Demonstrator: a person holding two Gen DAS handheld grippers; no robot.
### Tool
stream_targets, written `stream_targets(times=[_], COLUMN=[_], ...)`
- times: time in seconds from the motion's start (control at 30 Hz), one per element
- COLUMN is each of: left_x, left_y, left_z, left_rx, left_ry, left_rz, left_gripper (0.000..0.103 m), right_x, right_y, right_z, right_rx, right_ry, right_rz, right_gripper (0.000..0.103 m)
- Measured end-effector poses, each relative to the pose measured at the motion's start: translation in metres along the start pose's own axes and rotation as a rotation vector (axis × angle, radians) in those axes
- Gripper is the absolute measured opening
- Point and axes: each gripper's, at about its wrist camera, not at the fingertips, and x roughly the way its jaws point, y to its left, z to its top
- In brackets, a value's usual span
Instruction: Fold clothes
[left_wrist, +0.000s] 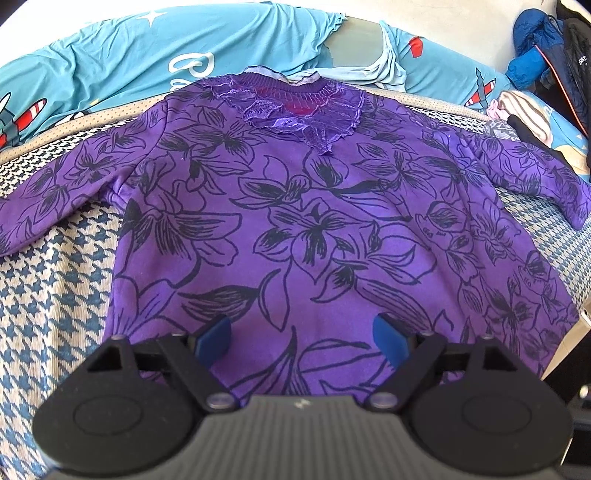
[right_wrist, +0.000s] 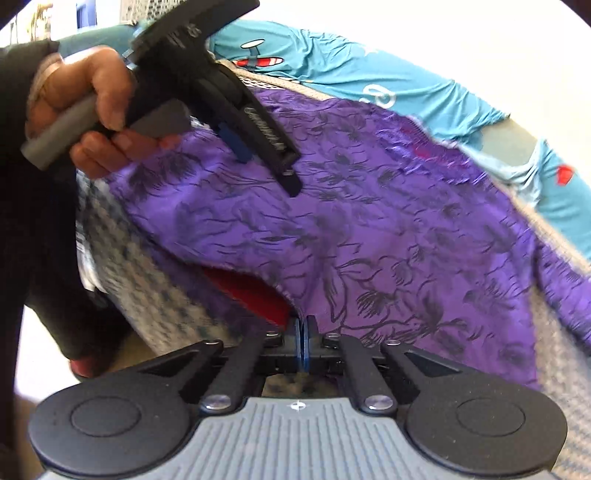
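across the houndstooth bed cover (left_wrist: 55, 295) one purple floral top (left_wrist: 295, 229) lies spread face up, its lace collar (left_wrist: 295, 107) at the far end and its hem at the near edge, so its long axis runs straight away from the person and both sleeves reach out sideways. the right tongs (right_wrist: 303, 332) are pinched shut on the hem at the near edge of the bed, blue pads pressed together on the purple cloth, and beside them the hem gapes a little to show a red lining (right_wrist: 251, 291). the left tongs (left_wrist: 301, 338) stand wide apart with nothing between the pads; in the right wrist view they hang above the body of the top, gripped by the person's left hand (right_wrist: 85, 110), and whether they touch the cloth cannot be told. judged from this, the coming move turns on the hem: the right side already has it, while the left tongs point down over the lower body with the hem below and behind their pads, so they would need to drop back to the near edge before both corners can be carried toward the collar. the right hand is the nearer one to the hem. by count: one top being folded, two sleeves, two pairs of tongs, one hand in view. a turquoise printed sheet (left_wrist: 147, 48) lies rumpled beyond the collar, and a heap of other clothes (left_wrist: 546, 62), too tangled to count, sits at the far right.
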Motion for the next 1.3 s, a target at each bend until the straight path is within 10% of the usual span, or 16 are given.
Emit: stream_targets(times=[0.47,1.3], left_x=[0.003,-0.024], left_y=[-0.010,0.070], left_z=[-0.003,-0.003], left_rx=[0.043,-0.265], left_ry=[0.005,-0.041], left_rz=[0.020,0.156], left_gripper=[0.091,0.096], right_x=[-0.003,0.018], right_y=[-0.018,0.036], right_z=[0.005,0.049], right_rx=[0.075,-0.098], right_ry=[-0.007,-0.088], right_rz=[0.069,0.238], right_gripper=[0.012,0.019])
